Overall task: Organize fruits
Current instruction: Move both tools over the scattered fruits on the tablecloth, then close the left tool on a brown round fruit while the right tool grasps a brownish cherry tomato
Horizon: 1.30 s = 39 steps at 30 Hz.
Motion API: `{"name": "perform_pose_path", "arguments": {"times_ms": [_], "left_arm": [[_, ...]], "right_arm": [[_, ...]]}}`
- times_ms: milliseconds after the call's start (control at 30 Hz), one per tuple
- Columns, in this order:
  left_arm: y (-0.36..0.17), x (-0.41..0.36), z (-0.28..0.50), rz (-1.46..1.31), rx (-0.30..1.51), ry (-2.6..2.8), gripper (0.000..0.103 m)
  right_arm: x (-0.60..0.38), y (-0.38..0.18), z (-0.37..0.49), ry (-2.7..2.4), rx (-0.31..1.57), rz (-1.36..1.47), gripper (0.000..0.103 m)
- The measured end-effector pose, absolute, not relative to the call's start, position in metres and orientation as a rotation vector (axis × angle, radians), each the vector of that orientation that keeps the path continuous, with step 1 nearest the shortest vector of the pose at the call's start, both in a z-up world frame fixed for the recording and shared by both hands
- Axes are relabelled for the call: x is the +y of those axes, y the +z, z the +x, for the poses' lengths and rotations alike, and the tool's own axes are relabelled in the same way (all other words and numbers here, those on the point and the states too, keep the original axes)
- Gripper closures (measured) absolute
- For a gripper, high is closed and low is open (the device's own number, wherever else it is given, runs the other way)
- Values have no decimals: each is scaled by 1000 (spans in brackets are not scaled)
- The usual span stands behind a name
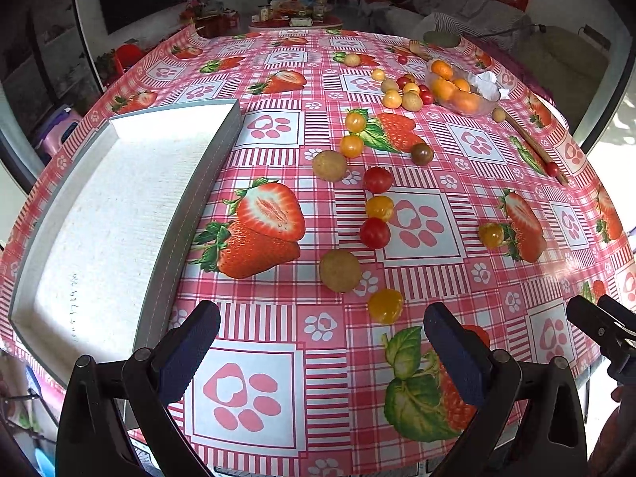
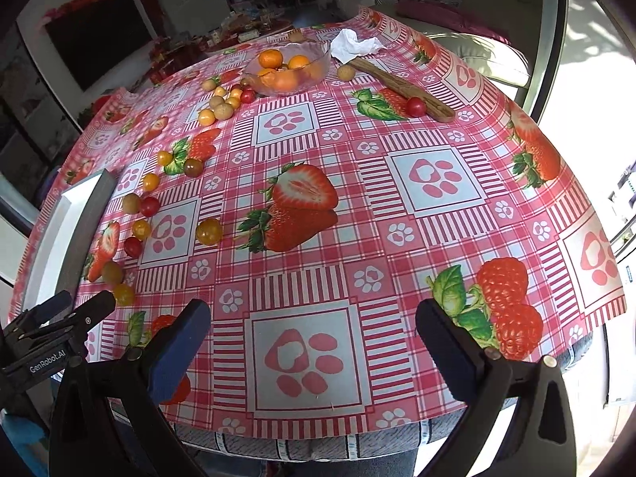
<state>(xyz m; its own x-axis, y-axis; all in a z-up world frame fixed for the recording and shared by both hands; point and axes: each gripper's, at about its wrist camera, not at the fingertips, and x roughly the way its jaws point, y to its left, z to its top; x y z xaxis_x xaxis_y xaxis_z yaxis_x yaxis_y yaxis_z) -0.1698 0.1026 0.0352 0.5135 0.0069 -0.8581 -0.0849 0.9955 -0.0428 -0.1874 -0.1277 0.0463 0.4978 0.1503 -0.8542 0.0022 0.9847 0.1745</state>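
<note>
Part of the white tray is lying cut off by the left gripper at the table's near left corner, and in the right wrist view only a sliver of its grey wall is showing. The glass bowl near the far right corner is hiding some of its oranges behind one another, so four are showing clearly and more cannot be counted. The cluster of small fruits beside the bowl is overlapping and too small to count exactly; roughly nine are crowding there. A crumpled white tissue is sitting just beyond the bowl, touching its rim.

Between the tray and the table's middle, loose fruits are trailing toward the near edge: two tan round fruits, two red cherry tomatoes, four yellow-orange tomatoes and one dark one. Another yellow tomato is resting apart, toward the right edge. A wooden stick is lying along the far right side with one red tomato touching it and one tan fruit at its far end.

Both the left gripper and the right gripper are hovering over the strawberry-print tablecloth at the near edge, jaws spread wide, holding nothing.
</note>
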Motion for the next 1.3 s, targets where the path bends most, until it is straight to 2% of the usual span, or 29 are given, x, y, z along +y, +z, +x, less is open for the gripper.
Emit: {"name": "perform_pose_path", "arguments": {"times_ms": [1300], "left_arm": [[21,123,-147,-71,1056,80,0]], "right_arm": [[-96,38,-182,151,1086,121,0]]}}
